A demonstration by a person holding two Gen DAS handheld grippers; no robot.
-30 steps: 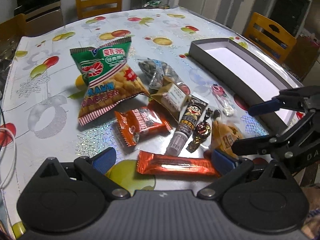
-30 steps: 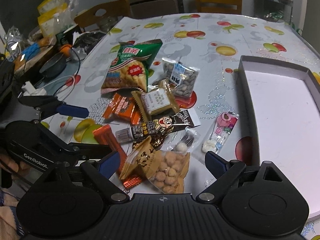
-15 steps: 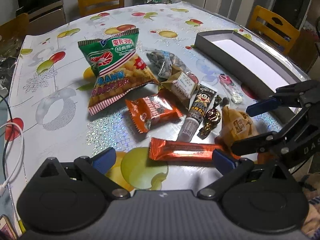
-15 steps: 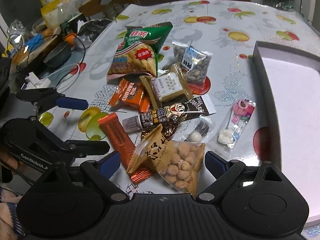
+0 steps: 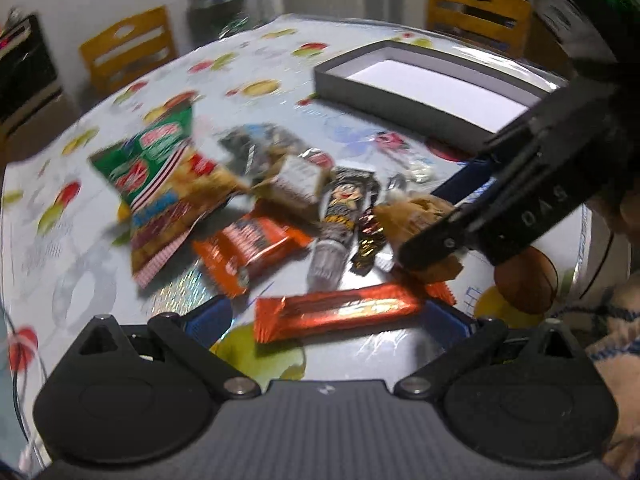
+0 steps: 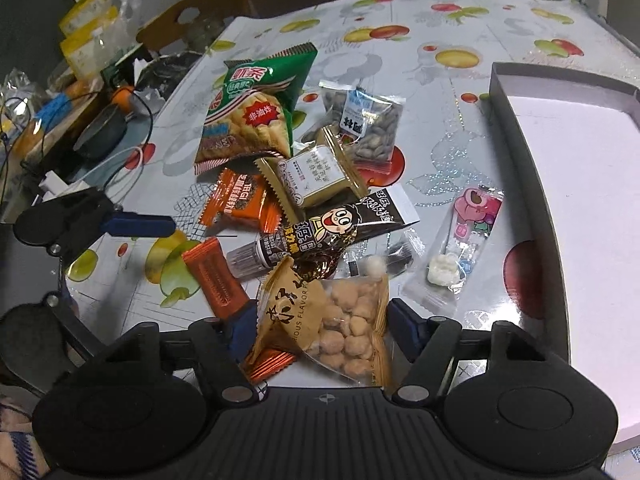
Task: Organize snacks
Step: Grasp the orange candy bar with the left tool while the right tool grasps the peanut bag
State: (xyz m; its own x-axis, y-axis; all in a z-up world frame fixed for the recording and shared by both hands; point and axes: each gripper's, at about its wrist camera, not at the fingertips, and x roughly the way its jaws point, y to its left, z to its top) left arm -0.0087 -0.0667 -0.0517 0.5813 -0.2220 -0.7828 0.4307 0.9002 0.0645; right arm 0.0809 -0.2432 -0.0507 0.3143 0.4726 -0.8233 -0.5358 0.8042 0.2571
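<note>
A heap of snack packets lies on the fruit-print table. My right gripper (image 6: 322, 320) is open, its blue pads on either side of a tan bag of coated nuts (image 6: 340, 316); it also shows in the left wrist view (image 5: 416, 216). My left gripper (image 5: 332, 320) is open, with a long orange bar (image 5: 340, 310) lying between its pads; the bar shows in the right wrist view (image 6: 214, 276). Beyond lie a green prawn cracker bag (image 6: 256, 108), an orange packet (image 6: 240, 200), a black cartoon tube (image 6: 320, 232) and a seed bag (image 6: 368, 120).
An empty grey box with a white floor (image 6: 576, 168) stands at the right, also seen in the left wrist view (image 5: 432, 80). A pink candy packet (image 6: 464, 240) lies beside it. Cables and clutter (image 6: 80, 120) fill the left side. Yellow chairs (image 5: 128, 48) surround the table.
Both grippers have moved forward and lower toward the heap. The right gripper's pads now straddle the nut bag, and the orange bar sits between the left gripper's pads.
</note>
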